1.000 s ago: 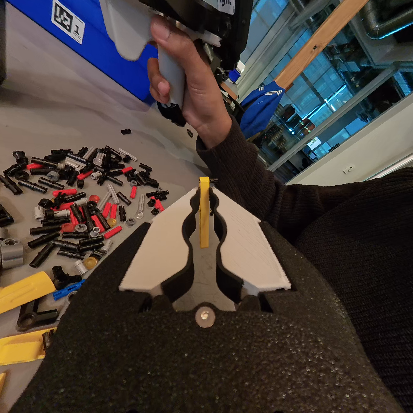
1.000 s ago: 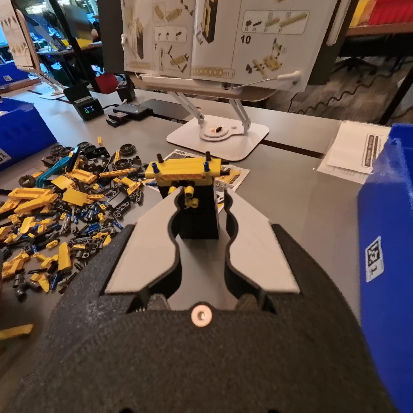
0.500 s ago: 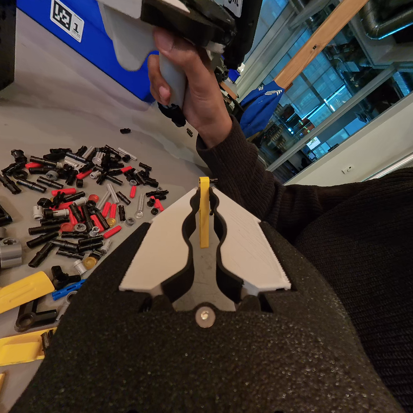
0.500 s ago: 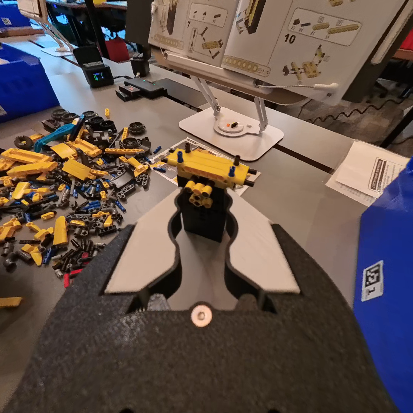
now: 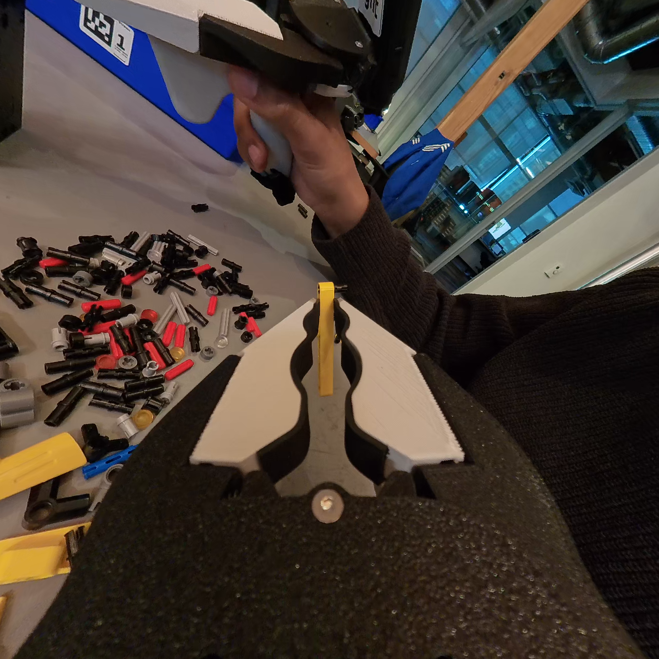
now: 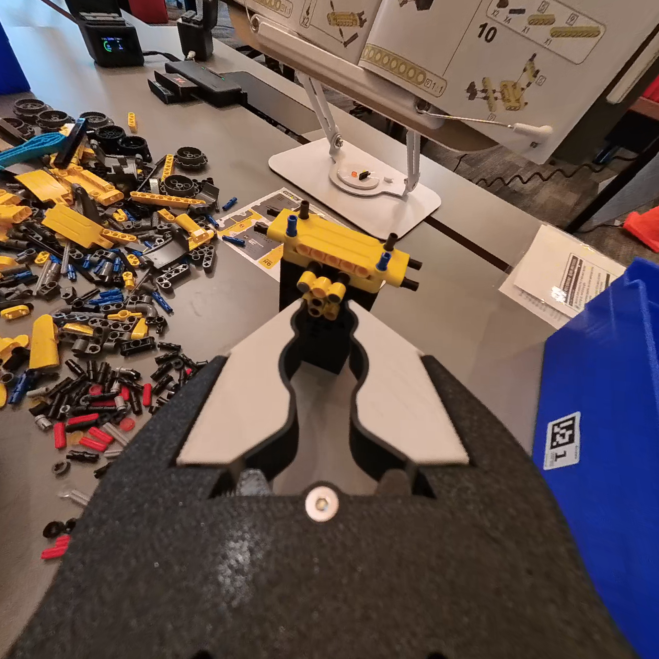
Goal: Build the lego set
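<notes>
My left gripper (image 5: 326, 307) is shut on a thin yellow beam (image 5: 325, 356), held edge-on and upright between the fingertips, with a small black pin at its top end. A dark sleeve lies just beyond it. My right gripper (image 6: 323, 308) is shut on a black-and-yellow brick assembly (image 6: 322, 342): a black block with a yellow beam frame (image 6: 338, 246) on top that carries blue and black pins. The assembly is held above the grey table (image 6: 445, 321). The right gripper's body (image 5: 303, 39) shows at the top of the left wrist view, held by a hand (image 5: 313, 160).
Loose black, red and grey pins (image 5: 135, 321) and yellow parts (image 6: 71, 221) lie spread over the table's left side. An instruction booklet on a white stand (image 6: 356, 178) is behind. A blue bin (image 6: 606, 410) is on the right, with a sticker sheet (image 6: 249, 231) and a paper (image 6: 563, 278) nearby. My right fingertips sit around 20 cm from my left ones.
The right gripper has tipped downward and rolled with the assembly, moving closer to the booklet stand. In the left wrist view it has come nearer at the top. The left gripper has stayed put.
</notes>
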`<state>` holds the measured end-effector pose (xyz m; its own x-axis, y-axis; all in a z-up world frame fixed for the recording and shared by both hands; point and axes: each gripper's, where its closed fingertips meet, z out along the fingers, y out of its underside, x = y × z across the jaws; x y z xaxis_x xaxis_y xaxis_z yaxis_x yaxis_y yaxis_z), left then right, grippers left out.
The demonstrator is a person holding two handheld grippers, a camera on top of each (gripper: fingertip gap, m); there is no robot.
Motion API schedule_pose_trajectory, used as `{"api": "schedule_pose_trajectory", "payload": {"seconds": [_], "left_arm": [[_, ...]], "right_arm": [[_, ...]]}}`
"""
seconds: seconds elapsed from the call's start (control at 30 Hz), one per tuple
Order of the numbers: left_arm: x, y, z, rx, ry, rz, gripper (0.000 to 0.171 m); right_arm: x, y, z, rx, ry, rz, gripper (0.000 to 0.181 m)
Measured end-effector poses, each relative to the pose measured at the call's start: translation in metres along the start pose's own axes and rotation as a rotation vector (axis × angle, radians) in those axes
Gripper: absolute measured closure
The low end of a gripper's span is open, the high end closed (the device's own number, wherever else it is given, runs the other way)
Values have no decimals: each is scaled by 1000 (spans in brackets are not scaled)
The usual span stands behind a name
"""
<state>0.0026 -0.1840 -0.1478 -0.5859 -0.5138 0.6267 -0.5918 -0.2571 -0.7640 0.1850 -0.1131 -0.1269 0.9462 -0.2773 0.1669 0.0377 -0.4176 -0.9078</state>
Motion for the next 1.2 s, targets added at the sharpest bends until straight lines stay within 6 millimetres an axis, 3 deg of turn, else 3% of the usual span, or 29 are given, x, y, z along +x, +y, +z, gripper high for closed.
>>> {"api": "schedule_pose_trajectory", "payload": {"seconds": [0.93,1.2], "left_arm": [[0,-1,-1,9,8,-14,164],[-16,-4,-6,32,-73,-62,164]], "right_arm": [[0,2,3,-1,26,11,161],[0,2,3,-11,46,-16,161]]}}
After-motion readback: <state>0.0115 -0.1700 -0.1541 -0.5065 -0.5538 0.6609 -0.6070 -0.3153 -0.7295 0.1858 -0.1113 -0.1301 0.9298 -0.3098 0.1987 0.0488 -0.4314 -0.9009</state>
